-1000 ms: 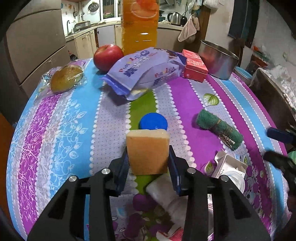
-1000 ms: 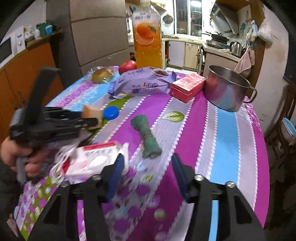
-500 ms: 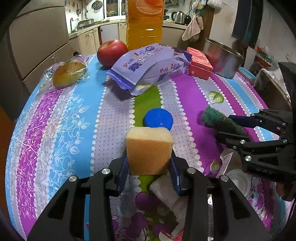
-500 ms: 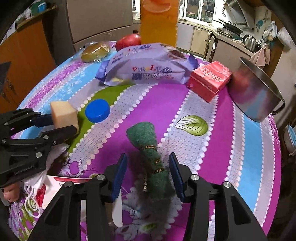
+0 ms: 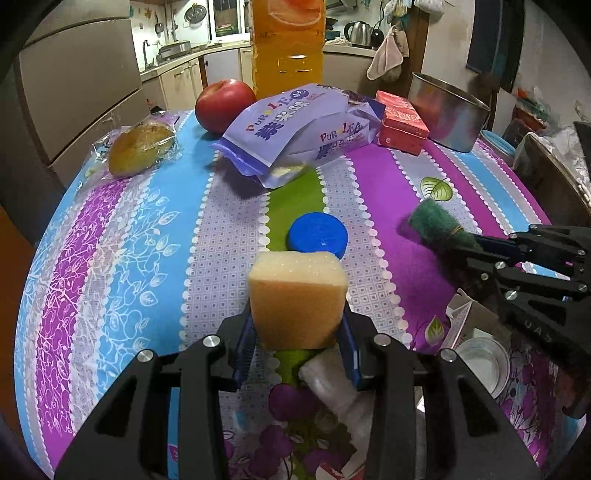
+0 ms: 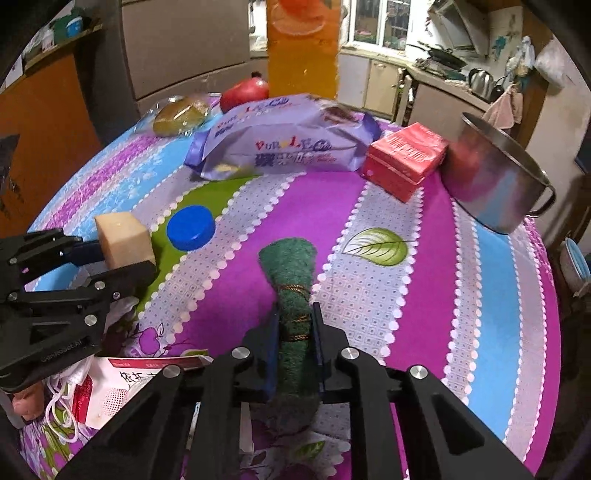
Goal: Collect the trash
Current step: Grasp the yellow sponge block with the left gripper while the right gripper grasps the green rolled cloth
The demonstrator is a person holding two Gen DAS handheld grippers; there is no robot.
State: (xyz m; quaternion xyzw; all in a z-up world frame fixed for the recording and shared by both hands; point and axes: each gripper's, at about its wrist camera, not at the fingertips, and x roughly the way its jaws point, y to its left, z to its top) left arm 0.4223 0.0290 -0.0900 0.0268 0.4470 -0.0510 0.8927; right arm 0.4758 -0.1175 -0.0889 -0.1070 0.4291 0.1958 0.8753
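Two claws apart, left claw (image 5: 297, 332) pinching sponge (image 5: 297, 299), right claw (image 6: 294, 328) closing on green scourer (image 6: 293, 295).

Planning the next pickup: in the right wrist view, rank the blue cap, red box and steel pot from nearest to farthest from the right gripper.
From the right gripper:
1. Blue cap, ahead to the left.
2. Red box, farther back on the right.
3. Steel pot, far right, by the table edge.

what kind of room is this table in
Most likely a home kitchen. Behind the cloth-covered table stand cream cabinets with a sink, an electric kettle on the counter, and a stove with a pan under a range hood.
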